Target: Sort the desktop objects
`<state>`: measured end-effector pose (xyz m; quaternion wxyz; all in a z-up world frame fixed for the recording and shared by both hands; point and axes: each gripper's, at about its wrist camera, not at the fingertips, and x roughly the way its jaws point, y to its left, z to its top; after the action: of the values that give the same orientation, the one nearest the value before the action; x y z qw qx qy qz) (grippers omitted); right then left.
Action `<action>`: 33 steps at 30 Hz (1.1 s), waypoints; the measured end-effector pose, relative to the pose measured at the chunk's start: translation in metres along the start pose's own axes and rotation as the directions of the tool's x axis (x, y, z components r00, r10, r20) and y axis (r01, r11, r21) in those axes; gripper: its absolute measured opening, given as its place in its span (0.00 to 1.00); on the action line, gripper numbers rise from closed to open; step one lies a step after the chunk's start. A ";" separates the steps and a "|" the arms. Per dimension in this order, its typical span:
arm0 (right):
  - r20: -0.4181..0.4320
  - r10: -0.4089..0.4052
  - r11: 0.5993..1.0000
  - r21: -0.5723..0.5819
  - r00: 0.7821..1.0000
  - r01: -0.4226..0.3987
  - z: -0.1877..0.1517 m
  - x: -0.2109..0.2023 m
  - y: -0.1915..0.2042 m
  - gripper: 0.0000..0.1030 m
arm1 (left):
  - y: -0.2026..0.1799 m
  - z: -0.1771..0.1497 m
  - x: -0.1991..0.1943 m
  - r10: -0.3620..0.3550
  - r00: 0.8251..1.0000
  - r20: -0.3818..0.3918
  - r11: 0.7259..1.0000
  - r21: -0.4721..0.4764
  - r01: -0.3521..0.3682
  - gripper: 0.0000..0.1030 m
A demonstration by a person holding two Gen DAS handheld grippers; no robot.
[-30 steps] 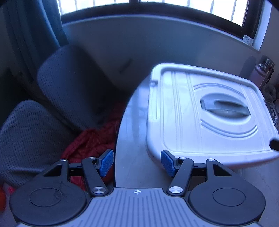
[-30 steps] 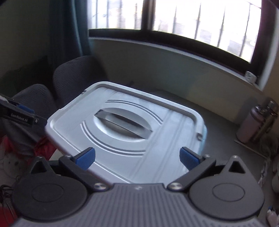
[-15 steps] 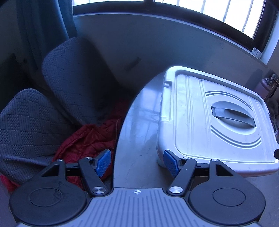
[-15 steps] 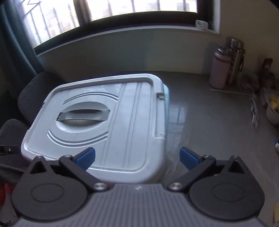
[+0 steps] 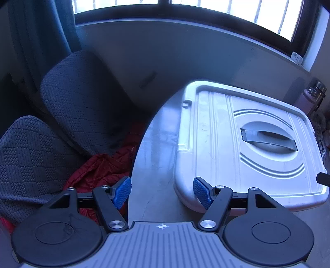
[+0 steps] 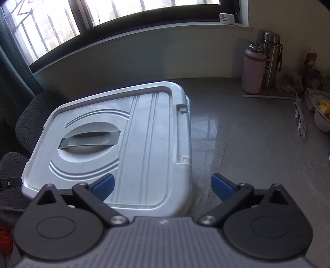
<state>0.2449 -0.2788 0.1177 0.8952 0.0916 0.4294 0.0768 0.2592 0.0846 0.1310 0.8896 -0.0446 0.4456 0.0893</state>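
Two grippers, left gripper and right gripper, are held released, nothing clasped, at opposite near corners of storage box.

Barred window above a pale wall, daylight in. Dark curtain at left. Two dark fabric chairs beside the glossy grey desk.

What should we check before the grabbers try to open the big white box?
1. Lid shut on the white box: ok.
2. Left gripper open, nothing held: ok.
3. Right gripper open, nothing held: ok.
4. Near lid corners between each gripper's fingers: ok.
5. Handle lying flat in its hollow: ok.
6. Bottles standing clear of the box: ok.
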 end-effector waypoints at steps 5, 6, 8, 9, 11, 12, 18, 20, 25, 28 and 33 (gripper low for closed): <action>-0.023 -0.060 0.998 -0.030 0.998 0.059 0.000 0.002 0.003 0.98 | -0.008 0.002 0.001 0.027 0.999 0.017 0.999 0.041 -0.028 0.67; -0.029 -0.071 0.997 -0.033 0.997 0.070 0.000 0.003 0.004 0.98 | -0.009 0.002 0.001 0.032 0.999 0.019 0.998 0.047 -0.032 0.67; -0.041 -0.093 0.995 -0.040 0.995 0.092 -0.001 0.005 0.007 0.98 | -0.011 0.003 0.001 0.036 0.999 0.023 0.998 0.057 -0.037 0.67; -0.043 -0.100 0.994 -0.043 0.994 0.098 -0.002 0.005 0.009 0.98 | -0.012 0.003 0.001 0.036 0.999 0.023 0.998 0.060 -0.037 0.67; -0.046 -0.112 0.993 -0.050 0.993 0.110 -0.003 0.007 0.014 0.98 | -0.015 0.004 0.003 0.035 0.999 0.016 0.997 0.066 -0.036 0.67; -0.043 -0.115 0.992 -0.050 0.992 0.112 -0.003 0.007 0.015 0.98 | -0.017 0.005 0.004 0.035 0.999 0.013 0.997 0.070 -0.036 0.67; -0.053 -0.114 0.993 -0.035 0.992 0.112 0.000 0.011 0.018 0.98 | -0.023 0.004 0.005 0.035 0.999 0.010 0.995 0.091 -0.036 0.67; -0.053 -0.115 0.993 -0.033 0.992 0.114 0.000 0.012 0.019 0.98 | -0.023 0.005 0.006 0.031 0.999 0.013 0.996 0.087 -0.032 0.67; -0.058 -0.087 0.996 -0.030 0.994 0.086 0.001 0.011 0.022 0.82 | -0.023 0.002 0.007 0.003 0.999 0.037 0.996 0.085 -0.006 0.64; -0.063 -0.072 0.997 -0.028 0.995 0.071 0.002 0.009 0.023 0.81 | -0.025 0.001 0.006 -0.028 0.999 0.044 0.996 0.092 0.024 0.50; -0.061 -0.068 0.998 -0.020 0.996 0.066 0.002 0.009 0.022 0.81 | -0.030 0.002 0.007 -0.041 0.998 0.047 0.994 0.102 0.036 0.34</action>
<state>0.2506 -0.2554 0.1178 0.8845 0.0667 0.4587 0.0533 0.2713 0.0559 0.1268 0.9029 -0.0058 0.4268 0.0506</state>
